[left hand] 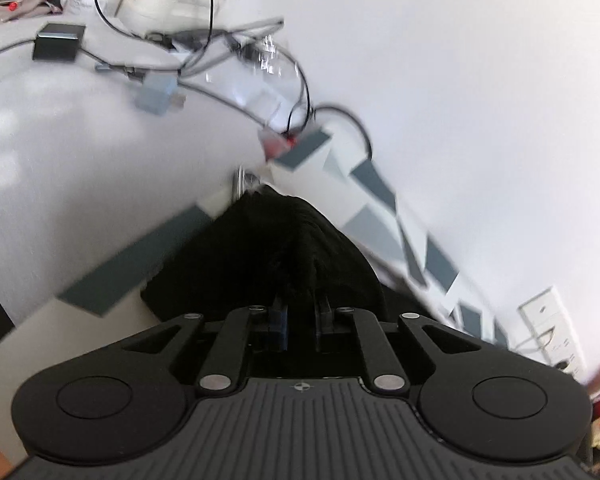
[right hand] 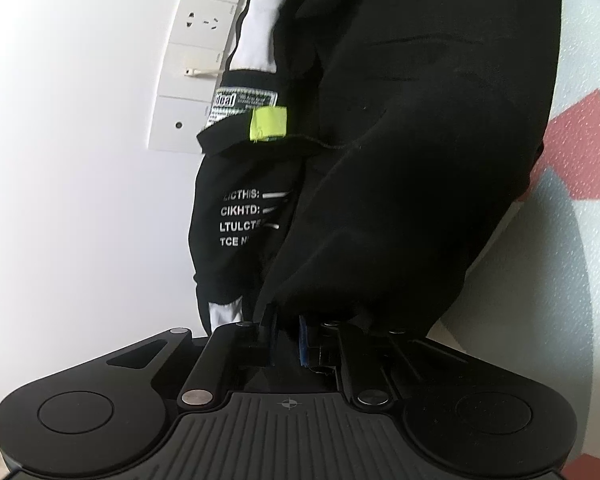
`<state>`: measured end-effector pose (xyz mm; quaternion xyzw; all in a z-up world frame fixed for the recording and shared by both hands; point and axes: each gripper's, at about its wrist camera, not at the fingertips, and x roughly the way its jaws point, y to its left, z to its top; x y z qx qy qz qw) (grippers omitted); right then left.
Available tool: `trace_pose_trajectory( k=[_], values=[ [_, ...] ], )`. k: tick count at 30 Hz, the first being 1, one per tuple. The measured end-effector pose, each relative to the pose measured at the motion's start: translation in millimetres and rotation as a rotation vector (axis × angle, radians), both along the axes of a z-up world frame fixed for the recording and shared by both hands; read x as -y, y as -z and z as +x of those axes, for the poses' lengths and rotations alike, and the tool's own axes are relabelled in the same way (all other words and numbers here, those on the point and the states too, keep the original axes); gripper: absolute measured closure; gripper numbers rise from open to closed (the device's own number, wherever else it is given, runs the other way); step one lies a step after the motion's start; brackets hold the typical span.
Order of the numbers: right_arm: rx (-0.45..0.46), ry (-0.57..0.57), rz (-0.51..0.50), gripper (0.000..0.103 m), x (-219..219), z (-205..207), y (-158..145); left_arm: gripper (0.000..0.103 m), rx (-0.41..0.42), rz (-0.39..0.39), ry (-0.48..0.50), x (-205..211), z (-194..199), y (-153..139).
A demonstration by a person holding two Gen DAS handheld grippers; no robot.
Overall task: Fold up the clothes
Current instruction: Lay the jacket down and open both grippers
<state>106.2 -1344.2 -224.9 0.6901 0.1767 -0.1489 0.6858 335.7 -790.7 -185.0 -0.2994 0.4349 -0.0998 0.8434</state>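
Your left gripper (left hand: 300,308) and right gripper (right hand: 288,328) each pinch the black garment (right hand: 399,120), which fills both views at twelve o'clock. Tangled cables (left hand: 204,40) lie at eleven o'clock in the left view; wall sockets (right hand: 196,72) sit at ten o'clock in the right.

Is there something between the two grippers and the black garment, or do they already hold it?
Nothing visible stands between them. The left gripper is shut on the black garment, and the right gripper is shut on the same garment, which hangs in front of a white wall.
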Motion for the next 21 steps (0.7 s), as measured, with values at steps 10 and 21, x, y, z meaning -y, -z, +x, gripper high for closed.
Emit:
trace_pose_trajectory(
  k=[10,21],
  values=[
    [-0.037,-0.012,-0.003,0.092,0,10,8,0.093,-0.018,0.02,-0.021,0,3,18],
    [0.066,-0.048,-0.081,0.1,2,18,-30,0.095,-0.064,0.059,0.02,-31,23,-32]
  ],
)
